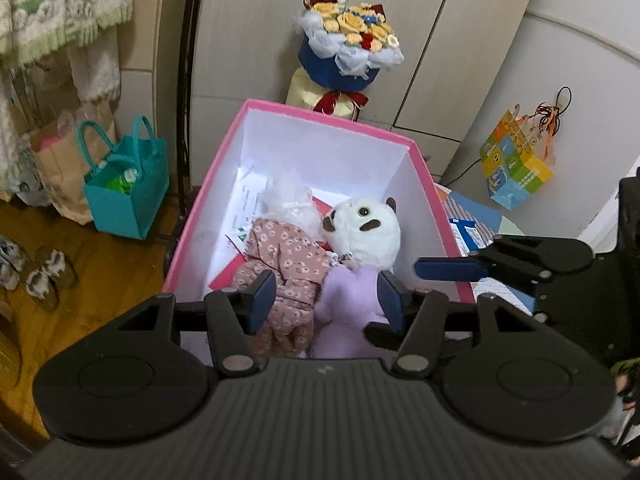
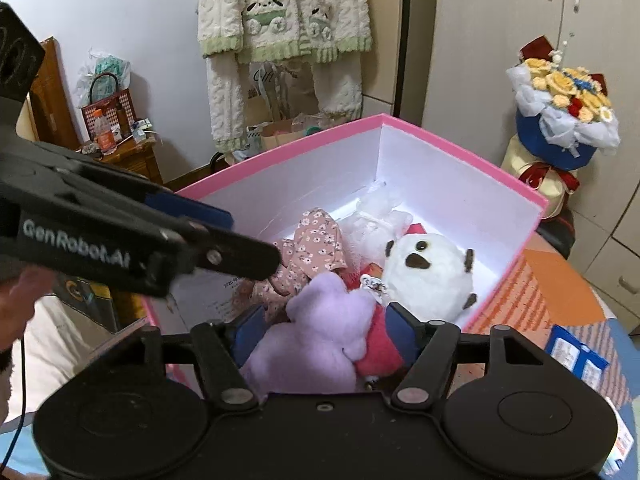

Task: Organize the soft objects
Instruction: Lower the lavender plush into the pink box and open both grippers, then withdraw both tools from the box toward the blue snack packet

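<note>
While both hand-held grippers, left (image 1: 324, 300) and right (image 2: 322, 330), hang spread over the box (image 1: 320, 120), nudge the purple plush (image 2: 312, 340) gently down beside the panda (image 2: 428, 276).

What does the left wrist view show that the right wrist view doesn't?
Only the left wrist view shows the teal bag on the floor, the slippers and a colourful bag hanging on the wall. Only the right wrist view shows the wooden stand with a checked bag, and the red cloth beside the purple plush. Both show the pink box holding the white plush, the floral doll and the purple plush, plus the bouquet behind it.
</note>
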